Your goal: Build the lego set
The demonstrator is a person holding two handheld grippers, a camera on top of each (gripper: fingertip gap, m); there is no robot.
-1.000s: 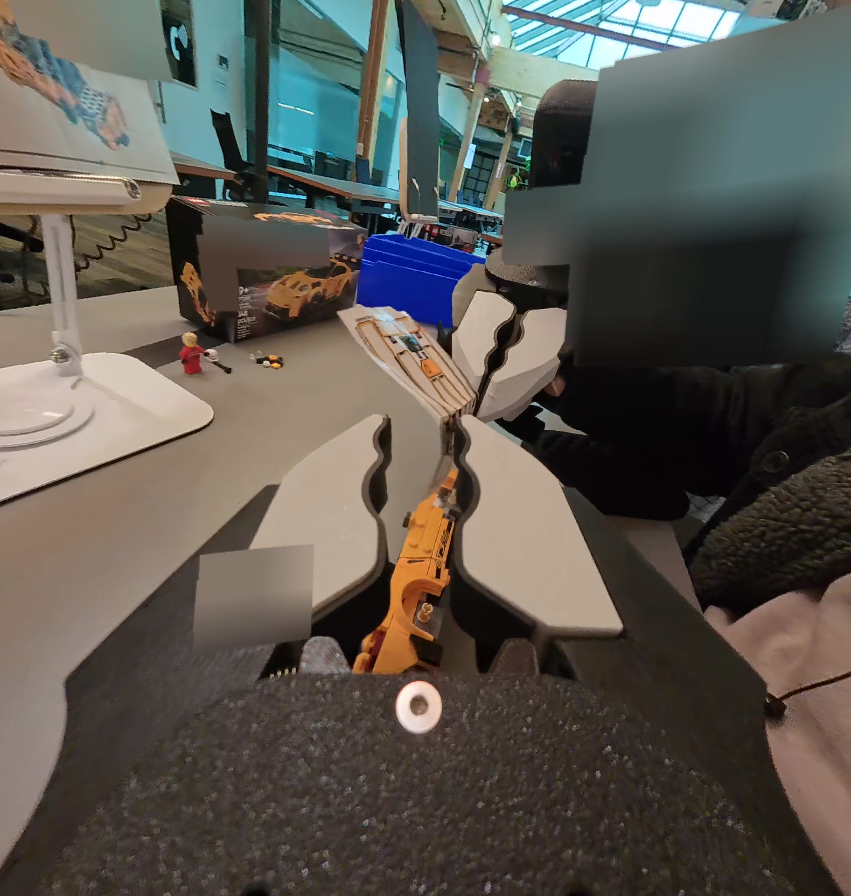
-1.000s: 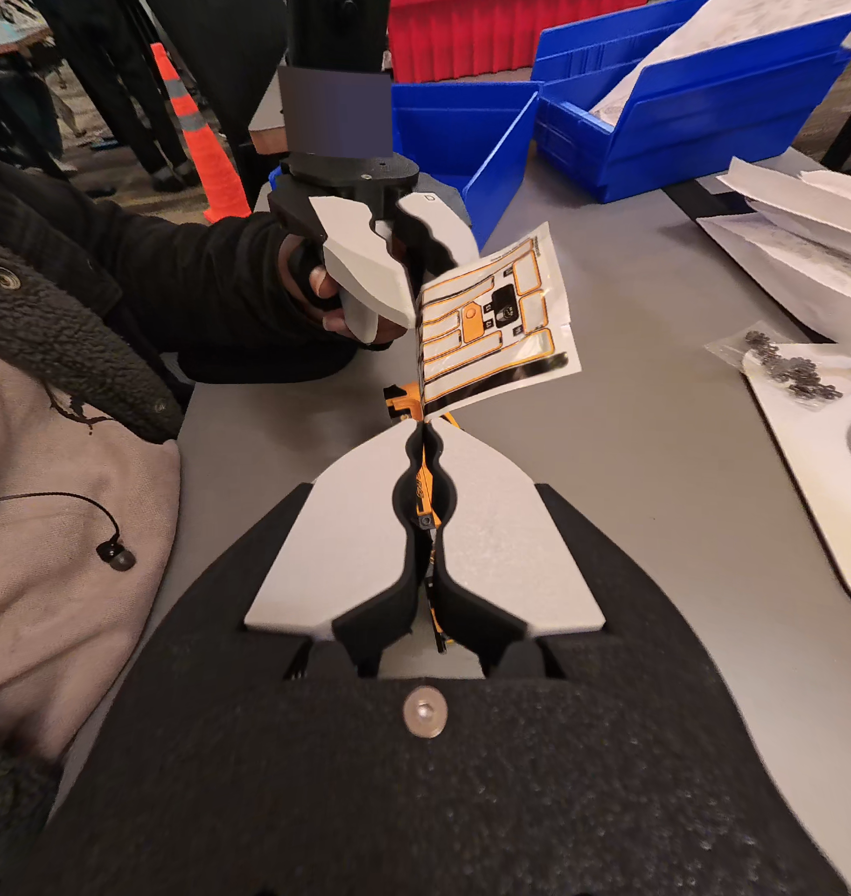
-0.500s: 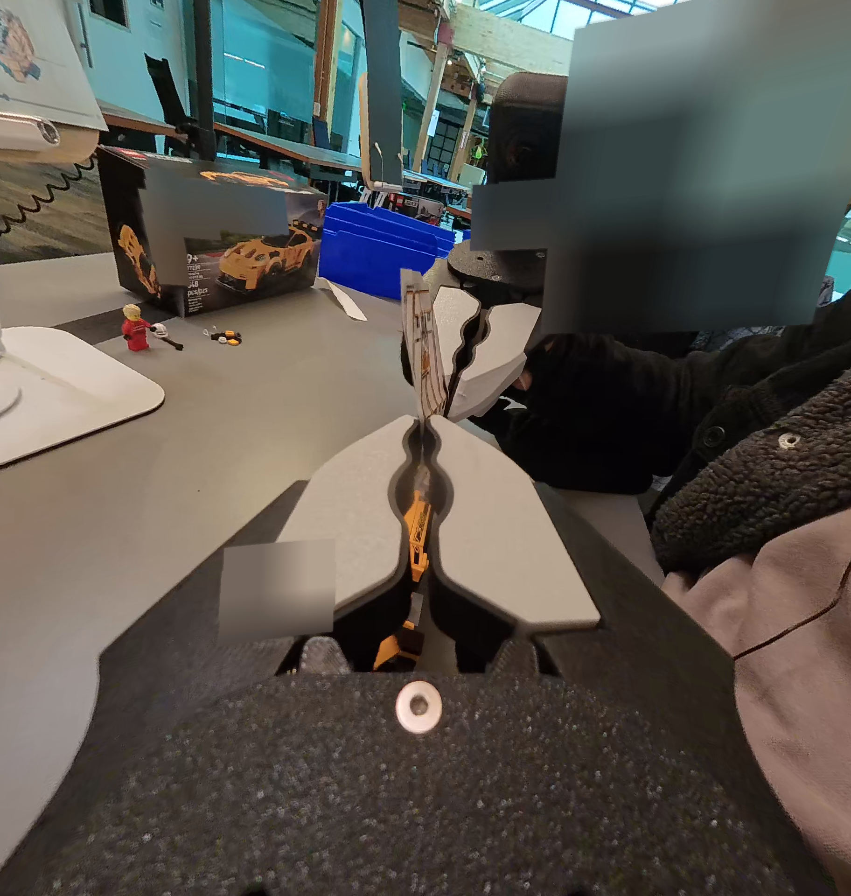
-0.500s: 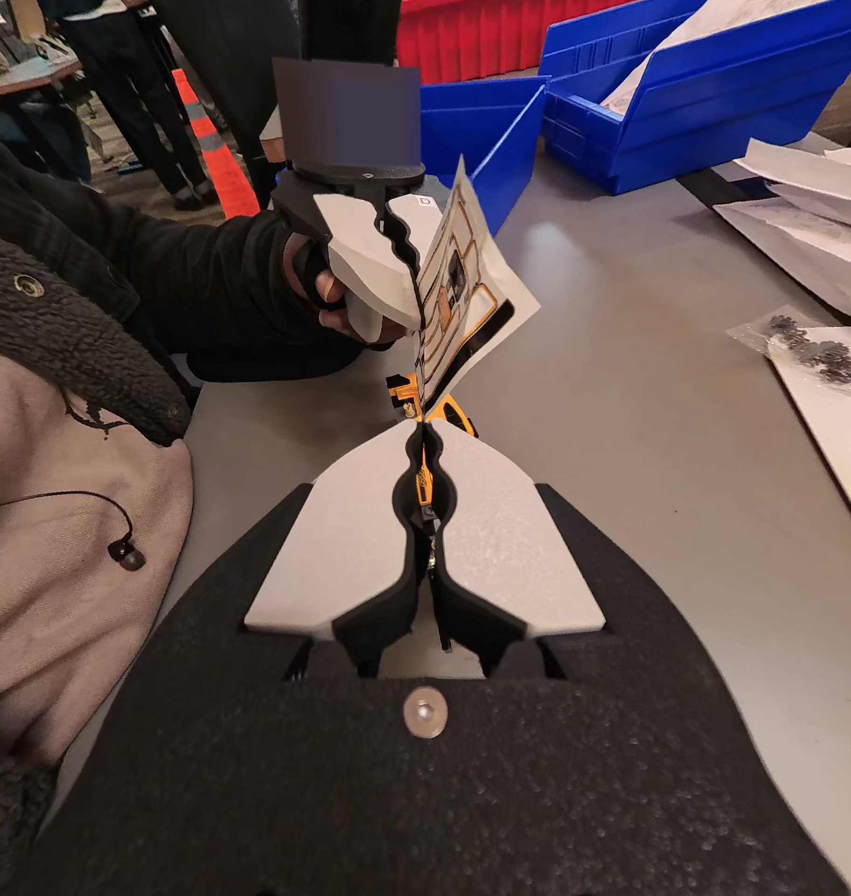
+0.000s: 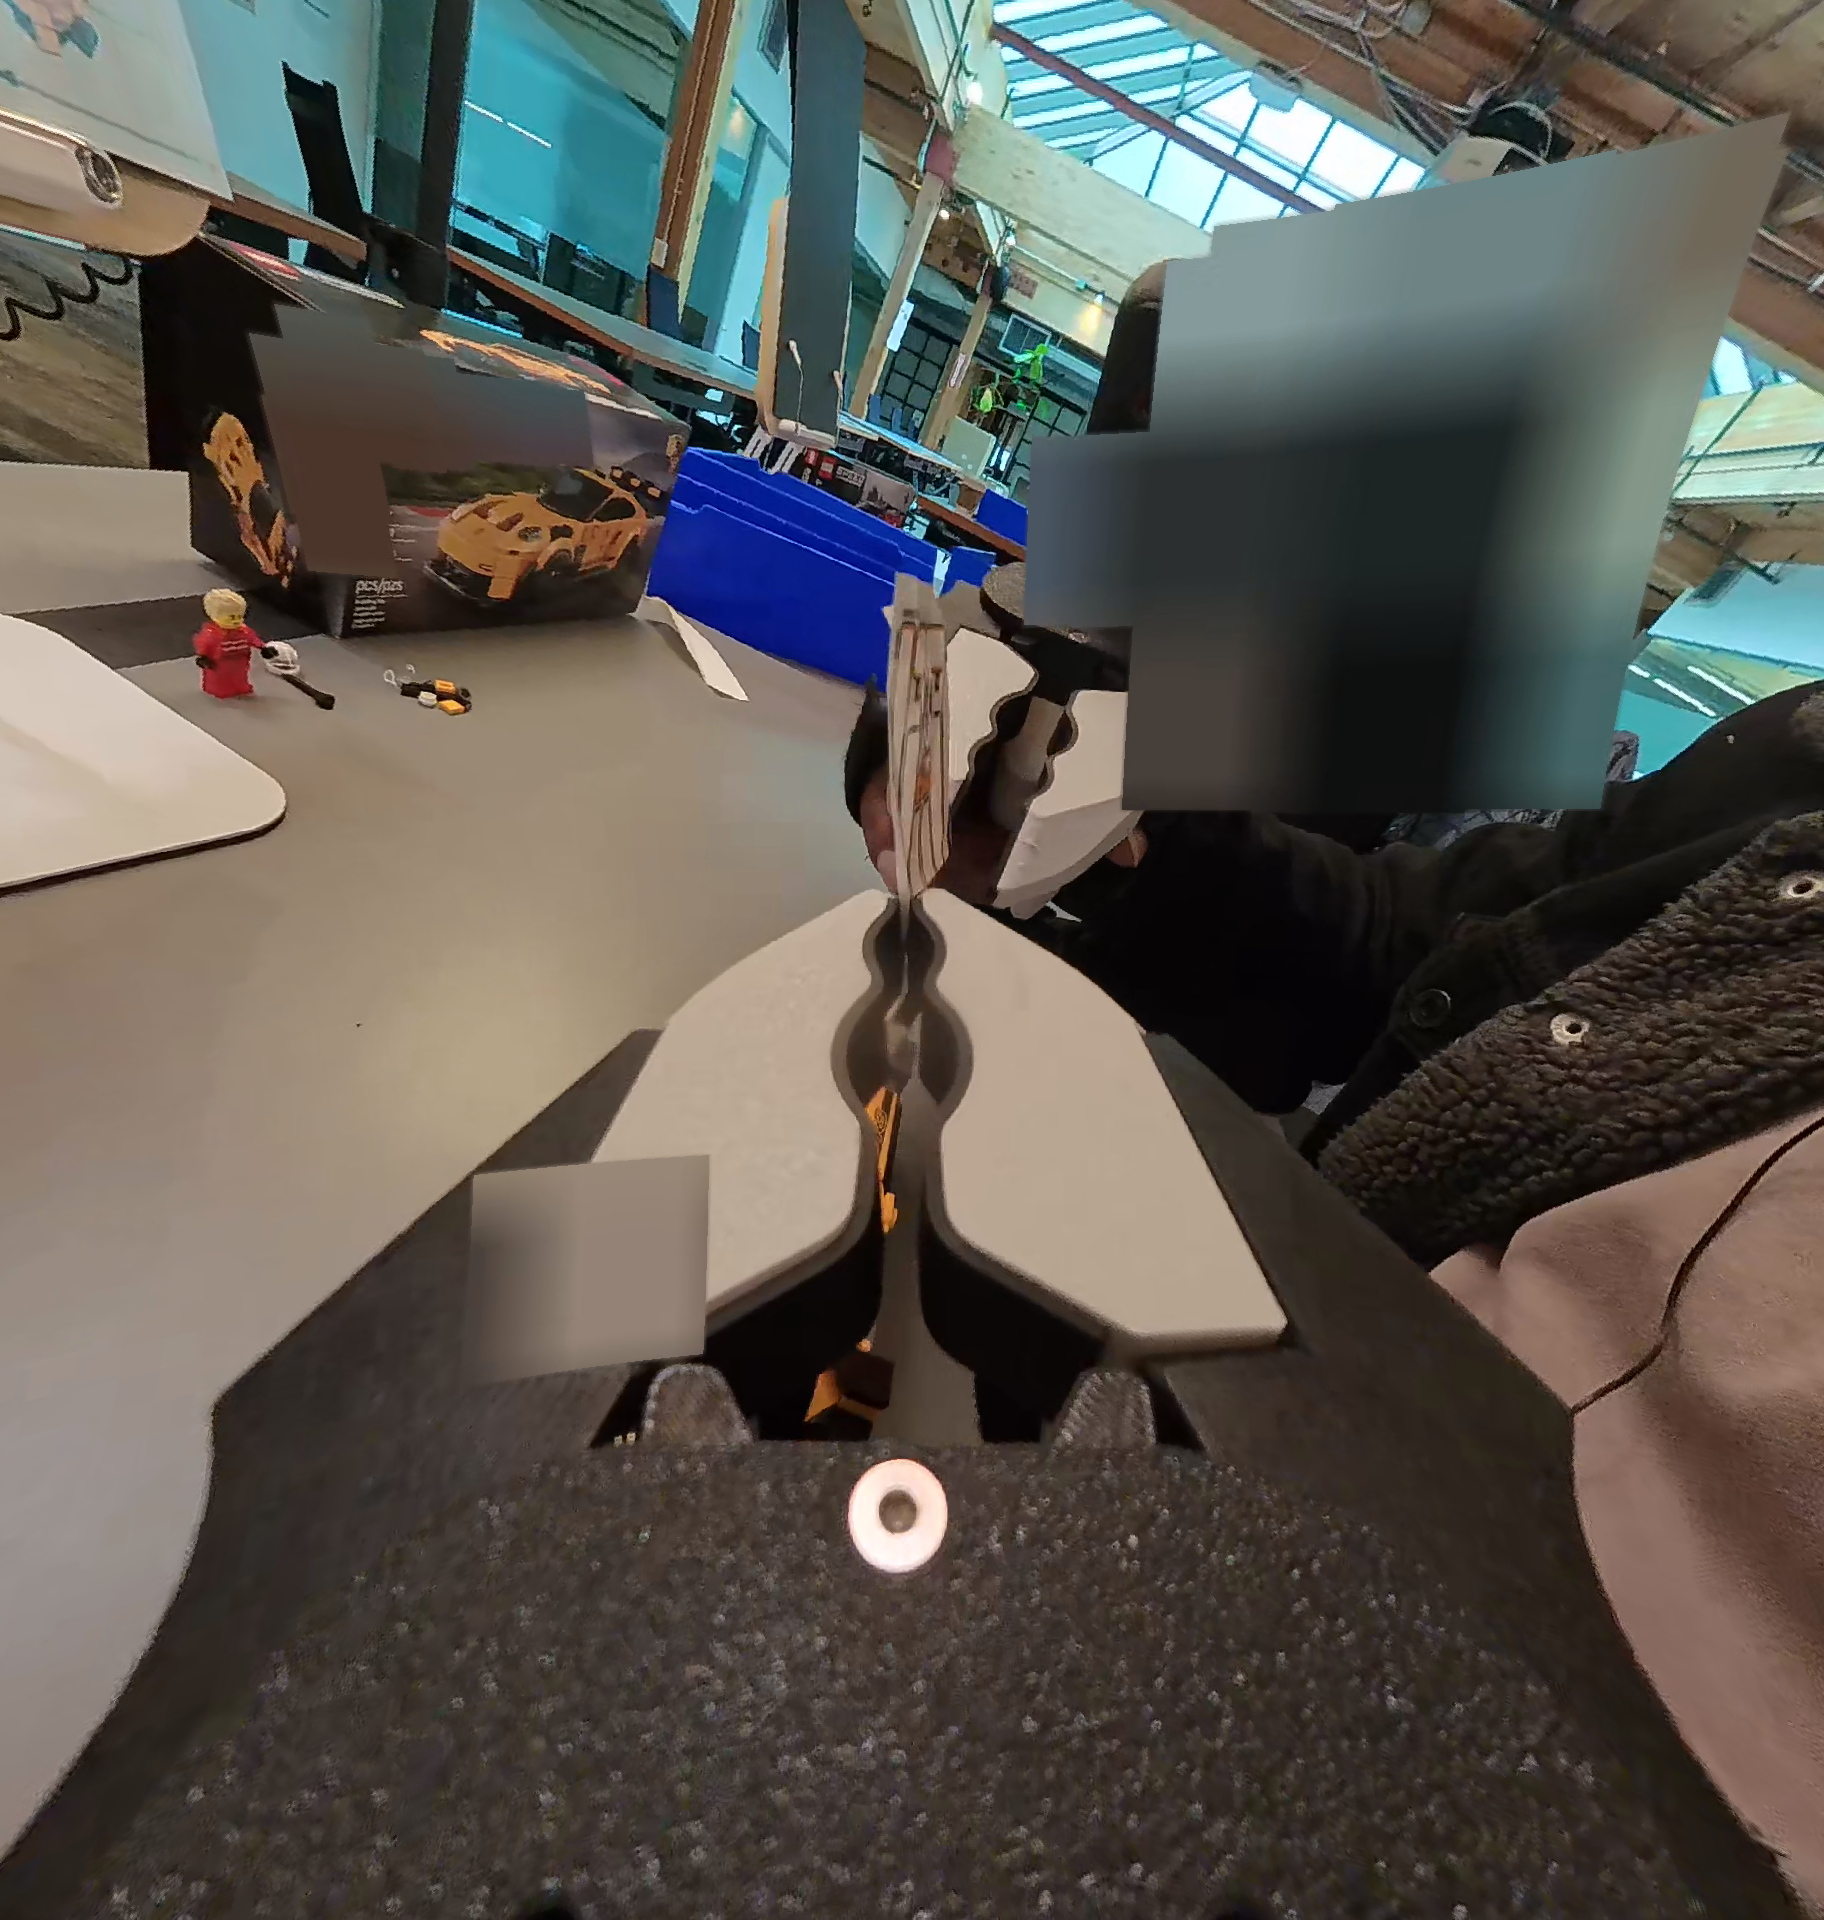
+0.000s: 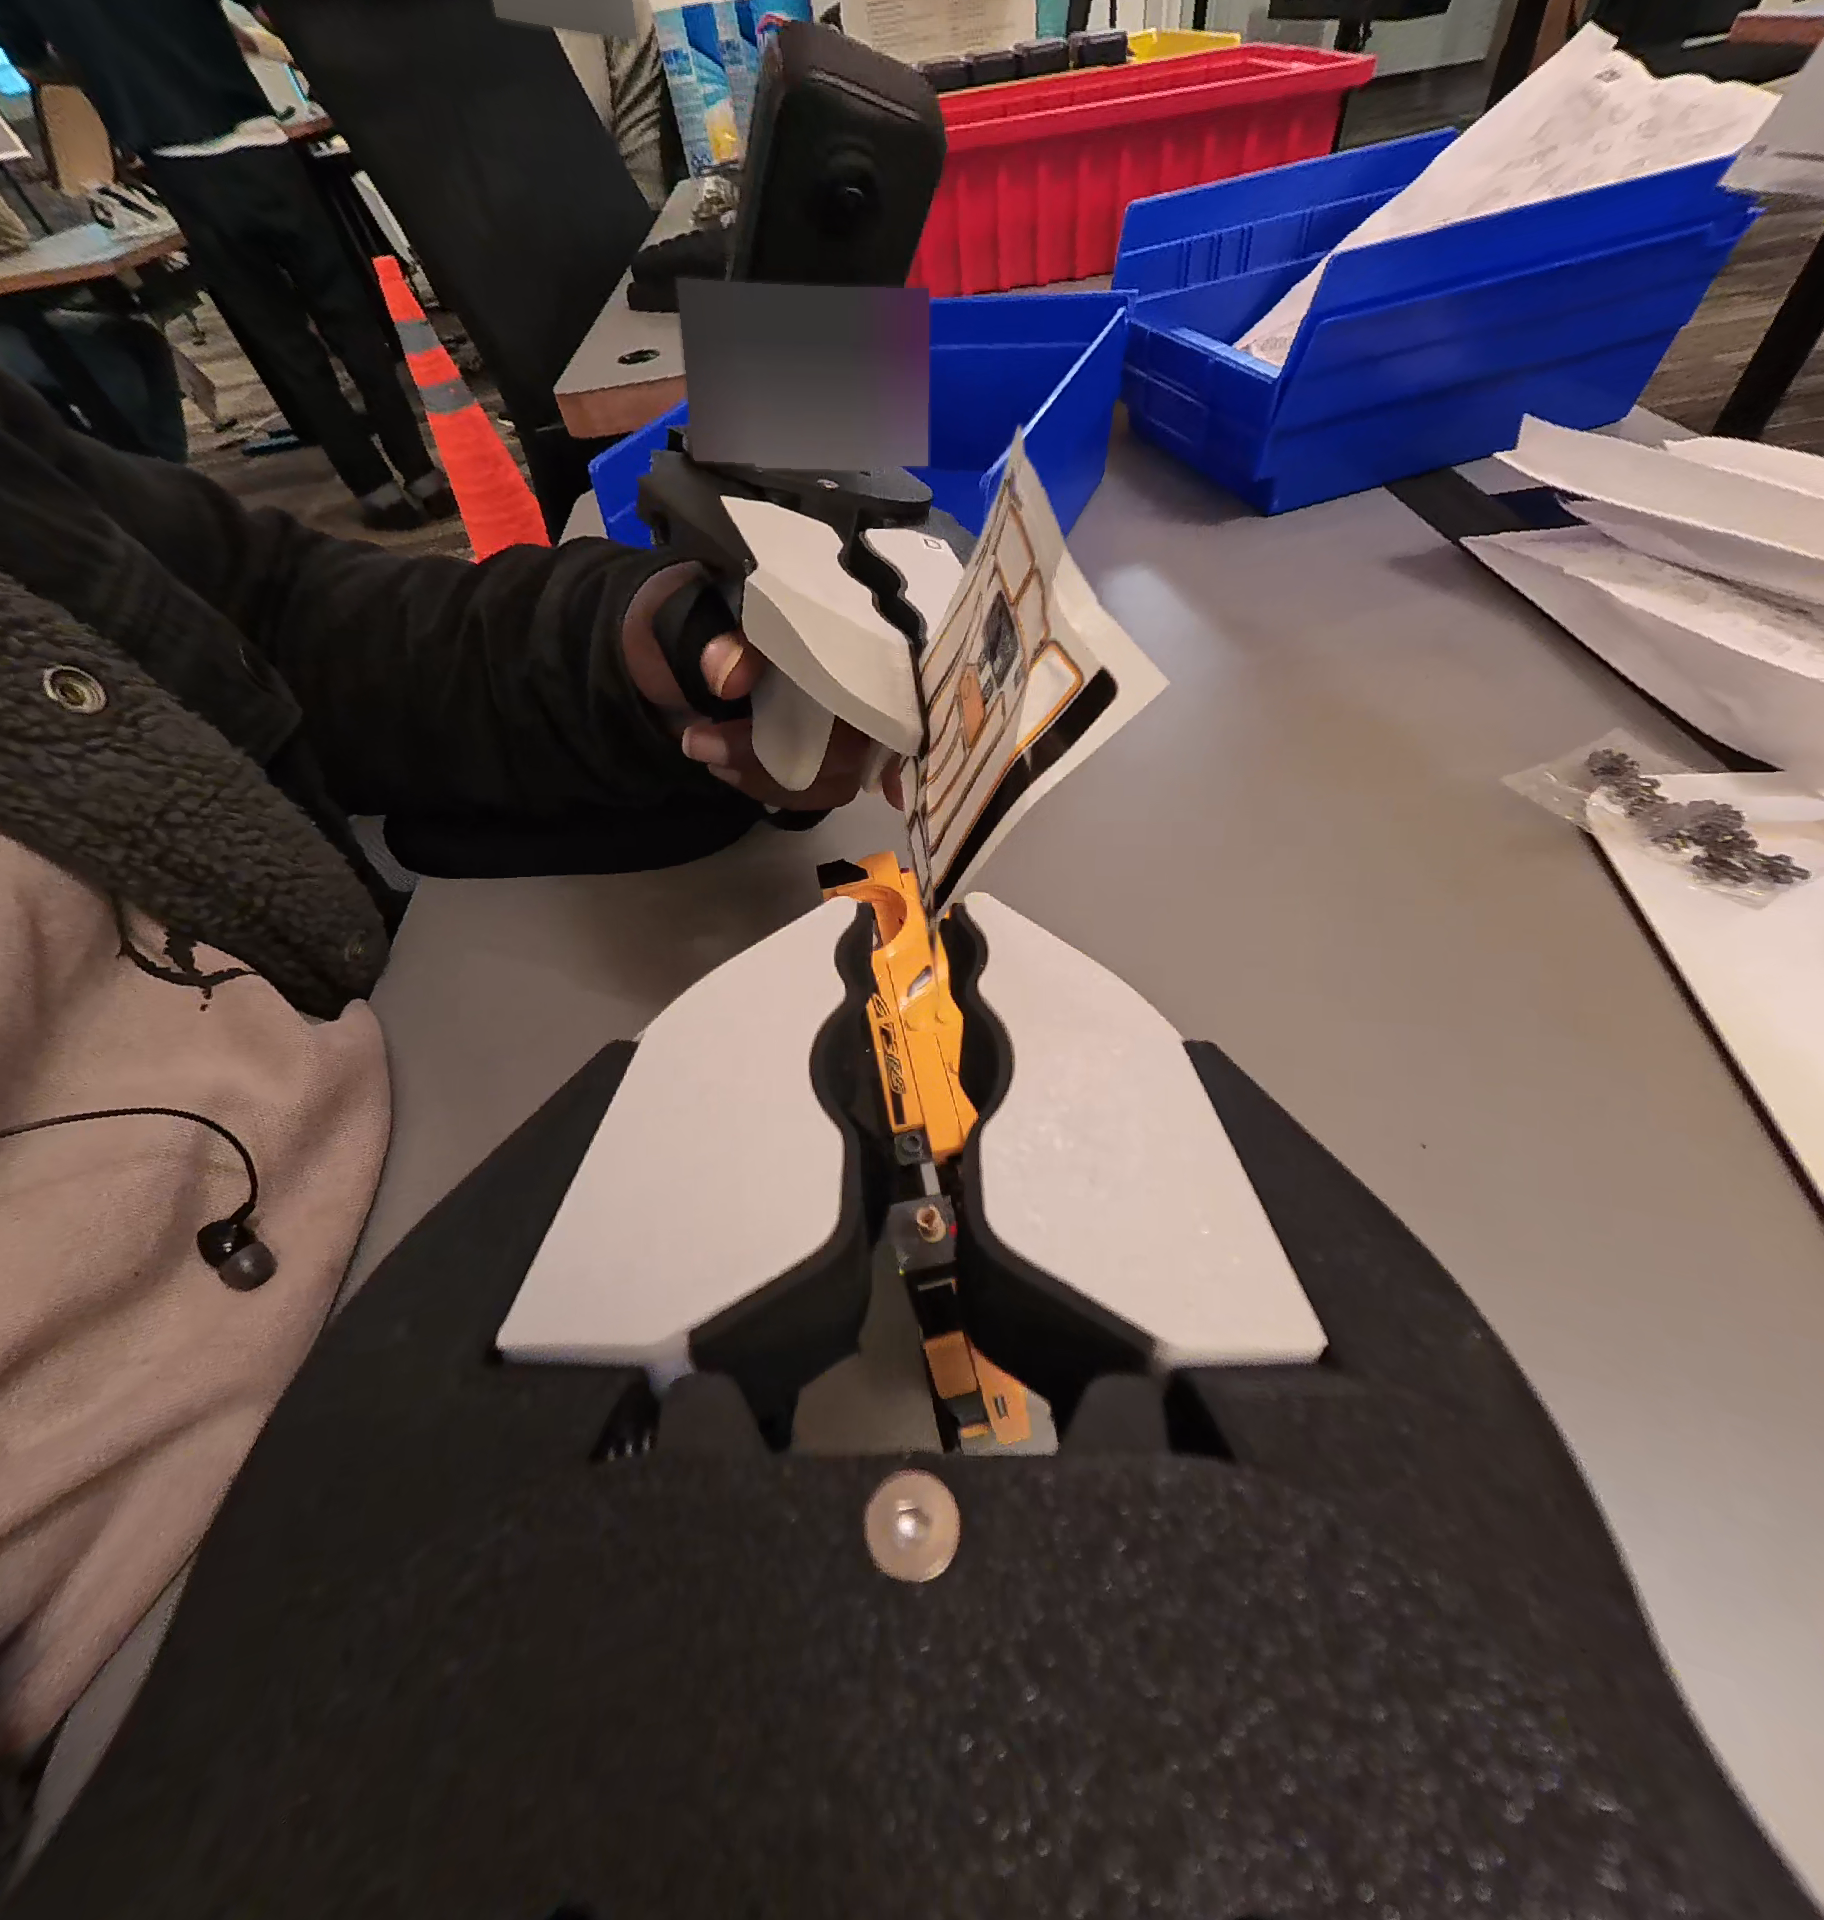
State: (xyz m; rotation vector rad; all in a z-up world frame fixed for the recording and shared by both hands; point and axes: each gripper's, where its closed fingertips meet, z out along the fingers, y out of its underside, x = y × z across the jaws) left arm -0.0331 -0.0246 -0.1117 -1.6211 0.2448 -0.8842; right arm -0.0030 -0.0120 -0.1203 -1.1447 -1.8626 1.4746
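My left gripper (image 5: 903, 909) is shut on the lower edge of a sticker sheet (image 5: 916, 748), which stands upright and edge-on above its tips. In the right wrist view the same sheet (image 6: 1001, 675) hangs from the left gripper (image 6: 913, 727), showing orange-outlined stickers. My right gripper (image 6: 913, 914) is open by a narrow gap and holds nothing. An orange lego car body (image 6: 918, 1049) lies on the grey table (image 6: 1303, 935) beneath it and shows through the gap. The car (image 5: 882, 1138) also shows under the left fingers.
A lego box (image 5: 420, 520), a red minifigure (image 5: 224, 644) and small loose parts (image 5: 435, 694) sit at the far left. Blue bins (image 6: 1407, 343), white paper bags (image 6: 1718, 582), a bag of black parts (image 6: 1697, 821) and a white board (image 5: 77, 758) lie around. A person's coat (image 6: 108, 727) is close. Across from one pair of fingers to the other is roughly 5 cm. The red minifigure (image 5: 224, 644) is about equally far from each gripper, around 35 cm.
My left gripper closed on the sticker sheet, which turned upright. My right gripper, which pinched the sheet before, has let it go and opened a little.
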